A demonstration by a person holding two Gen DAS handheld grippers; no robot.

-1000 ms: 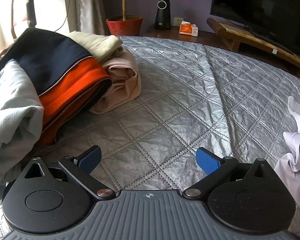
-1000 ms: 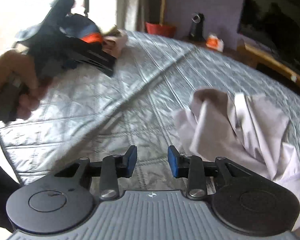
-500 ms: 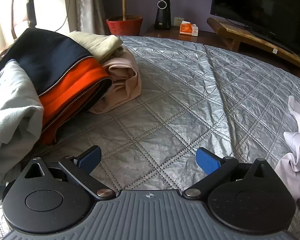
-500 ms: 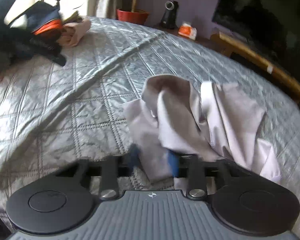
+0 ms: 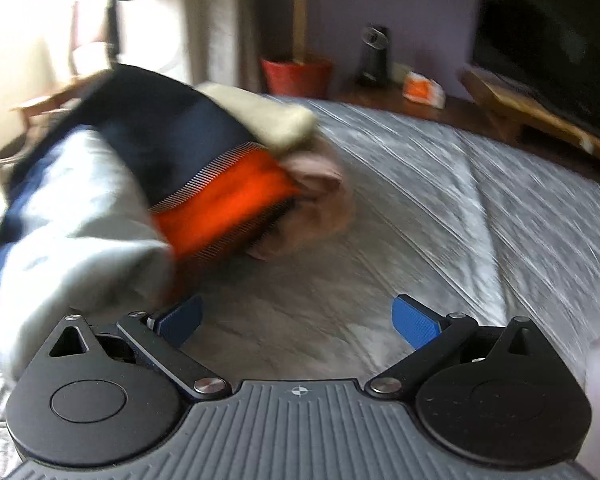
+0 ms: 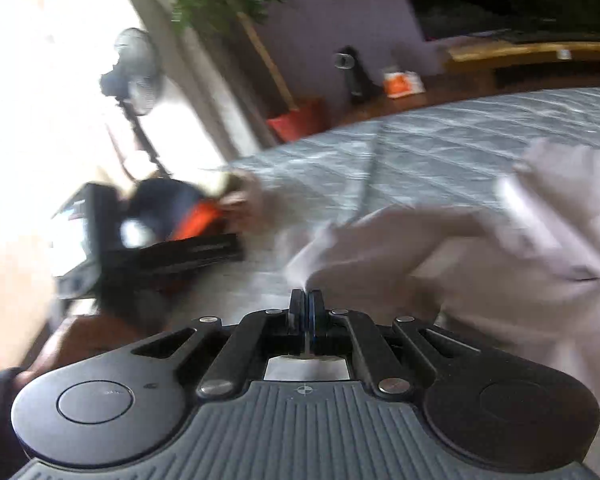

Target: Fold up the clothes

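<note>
Half a second ago the right tool [image 6: 307, 300] was coming down half-open onto the near edge of the pale garment [image 6: 480, 256]; now its blue pads are pressed flat together with a thin fold of that cloth nipped between them, and the fabric rises from the pads in a taut ridge toward the right; the view has also tipped and blurred, so the tool is moving; I judge the garment has been picked up by one edge or corner, most likely to be drawn out and spread on the bed [image 6: 440, 152] before any fold is made, though the pictures do not settle which part of it is gripped.

The left tool [image 5: 296, 318], which sat steady a moment ago, is now blurred with motion; its two blue pads stand wide apart with nothing between them, over bare quilt; the stack of clothes [image 5: 148, 184] lies close on its left, at the left side of the bed, and looks unchanged; a sliver of the pale garment shows at the far right edge of that view, well apart from the open pads.
</note>
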